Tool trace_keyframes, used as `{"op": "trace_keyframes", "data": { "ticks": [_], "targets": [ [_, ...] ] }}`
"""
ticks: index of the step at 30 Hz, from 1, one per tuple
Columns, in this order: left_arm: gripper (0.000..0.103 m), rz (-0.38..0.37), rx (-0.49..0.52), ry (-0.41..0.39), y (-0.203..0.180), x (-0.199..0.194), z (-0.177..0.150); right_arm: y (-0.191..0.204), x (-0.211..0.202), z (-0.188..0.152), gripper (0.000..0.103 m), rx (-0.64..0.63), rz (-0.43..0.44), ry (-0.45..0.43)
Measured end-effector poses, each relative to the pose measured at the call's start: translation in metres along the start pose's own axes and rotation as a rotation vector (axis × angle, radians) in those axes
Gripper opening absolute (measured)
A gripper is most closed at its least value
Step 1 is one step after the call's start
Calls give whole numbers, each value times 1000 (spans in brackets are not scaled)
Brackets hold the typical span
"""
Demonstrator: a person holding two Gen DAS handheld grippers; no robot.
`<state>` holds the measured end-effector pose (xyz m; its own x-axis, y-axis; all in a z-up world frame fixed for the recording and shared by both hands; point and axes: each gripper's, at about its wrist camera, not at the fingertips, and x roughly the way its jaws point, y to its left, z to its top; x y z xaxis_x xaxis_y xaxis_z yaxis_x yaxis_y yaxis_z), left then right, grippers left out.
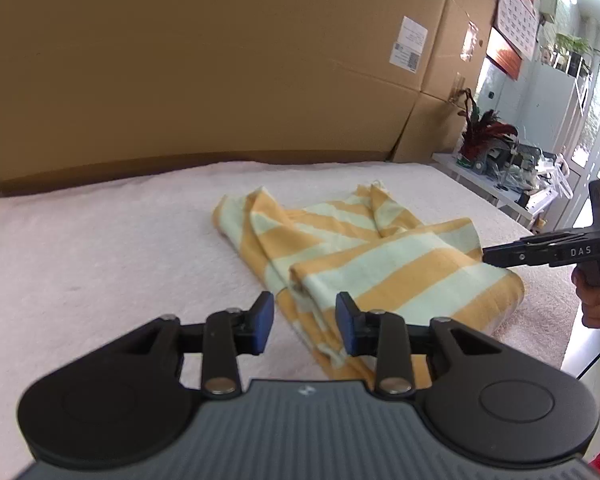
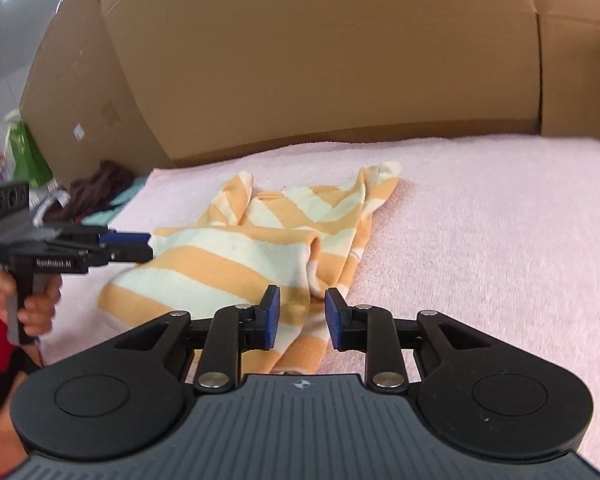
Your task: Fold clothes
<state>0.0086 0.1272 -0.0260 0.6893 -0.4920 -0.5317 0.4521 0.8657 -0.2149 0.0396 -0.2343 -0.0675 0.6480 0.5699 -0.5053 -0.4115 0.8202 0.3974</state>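
An orange and pale striped garment lies partly folded and rumpled on the pink towel-covered table. My left gripper hovers at the garment's near left edge. Its blue pads stand apart, and they press on nothing. In the right wrist view the same garment spreads ahead of my right gripper. That gripper is open over the near folded edge, with cloth seen through the gap. Each gripper shows side-on in the other's view: the right gripper at the garment's right side, the left gripper at its left side.
Large cardboard boxes wall off the table's far edge. A white side table with a dark red plant stands to the right. Dark clothes and a green bag lie off the table's left end. A hand and a red sleeve grip the left handle.
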Motion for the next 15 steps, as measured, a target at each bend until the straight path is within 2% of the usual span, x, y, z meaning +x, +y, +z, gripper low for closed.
{"op": "trace_keyframes", "data": {
  "ticks": [2,5,9,10,12,15],
  "targets": [
    [36,-8,-62,-18,4,-20,-10,2,-13,-9,36,16,-2,-36],
    [42,-40,-116,-58,-6,-36,-24,11,-27,-23,37,10,-22,-88],
    [42,-109,-118,-56,-36,-22,-34,37,-26,-40,37,-75,-61,-127],
    [42,-110,-112,-44,-43,-14,-36,43,-22,-43,36,-97,-64,-125],
    [34,-104,-121,-11,-49,0,-41,48,-13,-48,28,-112,-100,-98],
    [33,-88,-100,-5,-53,-4,-43,43,-10,-48,23,-73,-107,-80]
  ]
}}
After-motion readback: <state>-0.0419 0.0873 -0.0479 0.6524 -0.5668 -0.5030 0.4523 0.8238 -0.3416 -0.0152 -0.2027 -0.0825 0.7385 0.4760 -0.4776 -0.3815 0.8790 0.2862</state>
